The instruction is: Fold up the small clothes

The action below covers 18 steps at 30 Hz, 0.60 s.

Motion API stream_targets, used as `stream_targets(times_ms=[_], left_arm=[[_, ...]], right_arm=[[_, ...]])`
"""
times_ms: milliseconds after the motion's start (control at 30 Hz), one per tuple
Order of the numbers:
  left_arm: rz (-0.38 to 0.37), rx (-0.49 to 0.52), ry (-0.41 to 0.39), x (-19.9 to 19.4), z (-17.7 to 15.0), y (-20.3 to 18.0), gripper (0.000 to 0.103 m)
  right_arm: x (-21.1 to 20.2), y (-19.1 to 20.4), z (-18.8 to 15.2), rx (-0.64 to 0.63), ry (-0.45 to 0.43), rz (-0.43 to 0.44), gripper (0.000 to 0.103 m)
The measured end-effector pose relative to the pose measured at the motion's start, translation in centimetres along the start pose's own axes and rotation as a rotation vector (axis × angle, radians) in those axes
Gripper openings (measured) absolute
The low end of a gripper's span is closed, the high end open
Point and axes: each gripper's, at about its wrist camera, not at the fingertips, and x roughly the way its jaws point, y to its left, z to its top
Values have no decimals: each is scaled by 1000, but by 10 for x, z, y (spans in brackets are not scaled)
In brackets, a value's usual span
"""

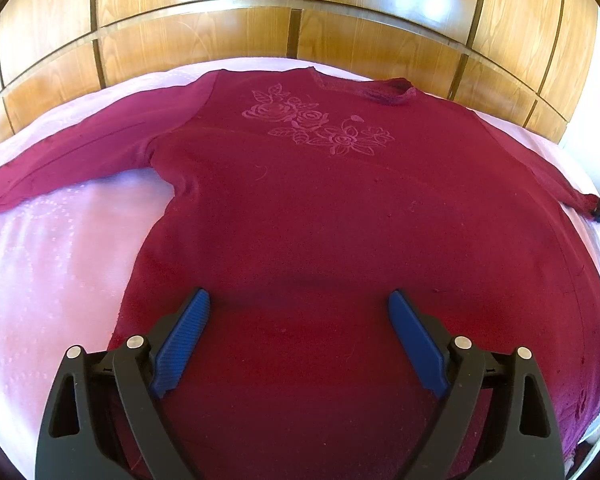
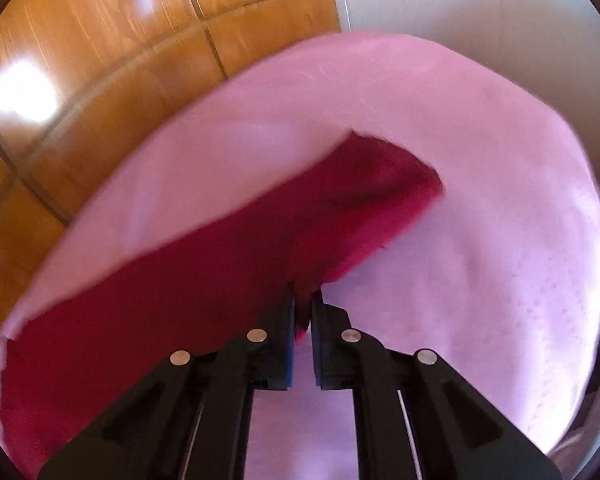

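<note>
- Surroundings: wooden panels (image 1: 228, 44) with dark grooves run behind the bed; a pale wall (image 2: 480, 12) shows at upper right of the right wrist view. Nothing lies on the sweater's front.
- Task item: a dark red sweater (image 1: 300, 208) lies flat, front up, on a pink bedsheet (image 1: 52, 264). One sleeve (image 1: 72, 160) stretches out to the left edge of the left wrist view.
- Left gripper (image 1: 299, 300): jaws wide apart, hovering over the hem area; nothing between the blue pads (image 1: 184, 340).
- Right gripper (image 2: 303, 300): jaws closed on the edge of the other sleeve (image 2: 300, 216); a bit of red cloth shows in the narrow gap between them.
- Hard to make out: the right wrist view is blurred; the cuff end reads as a soft rounded shape. In the left wrist view the right gripper is only a dark scrap at the right rim.
- Cut off: the sweater's hem sits behind the left gripper's black frame.
- Materials: the sweater is a fuzzy knit with a paler rose pattern (image 1: 320, 124) on the chest and a ribbed collar (image 1: 388, 90). The sheet has a dotted, embossed texture; the panels are glossy.
</note>
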Motion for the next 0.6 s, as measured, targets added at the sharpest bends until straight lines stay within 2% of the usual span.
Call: stream_targets(times_ms=[100,133,167,233,267,400,467,533,600], left_arm=[[-10,4,21,-1,3,1,92],[-17,8,38,-3,5,2,92],[-25,5,45,-6,5,3,92],[-39,-16,46,-17,5,10,91],[-43,-29,38,-25,5,15,91],[-32,-80,-12,-60,-3,41,90],[-16,-96,-24,-73,-10,53,84],[-9,-114,-9,-81,-20,66,83],[3,-131,8,-86,-31,77,83]], right_arm=[[-7,1,-6,-19,-7,14,11],[-15,0,-8,-4,-7,27,21],[-23,1,-8,-8,-19,36,39],[-47,15,-15,-78,-54,72,51],[-58,21,-22,-114,-55,104,54],[-101,52,-70,-274,-7,291,56],[-119,73,-104,-369,41,391,56],[-130,93,-140,-441,108,489,55],[-134,107,-168,-492,162,541,54]])
